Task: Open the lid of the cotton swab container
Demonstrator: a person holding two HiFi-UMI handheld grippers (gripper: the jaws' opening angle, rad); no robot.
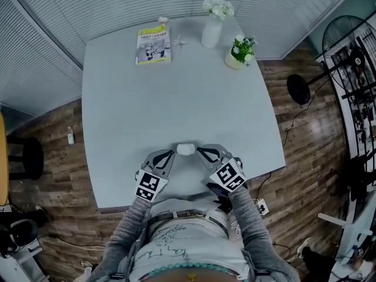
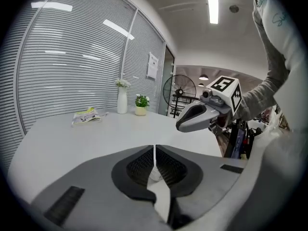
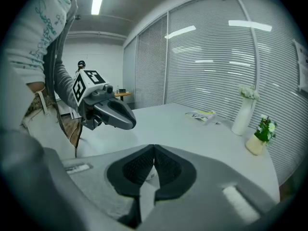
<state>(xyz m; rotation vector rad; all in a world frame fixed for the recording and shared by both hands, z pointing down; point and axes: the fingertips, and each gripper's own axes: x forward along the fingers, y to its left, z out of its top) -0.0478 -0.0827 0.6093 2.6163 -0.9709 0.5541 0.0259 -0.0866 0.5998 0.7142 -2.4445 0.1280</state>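
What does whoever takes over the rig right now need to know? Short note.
Left gripper: shut, empty, tip just left of the container.
Right gripper: shut, empty, tip just right of it.
Container: on the table near its front edge, between both tips, not gripped.
Done: nothing visible; lid seems on, too small to be sure.
Left: hold container, open lid.
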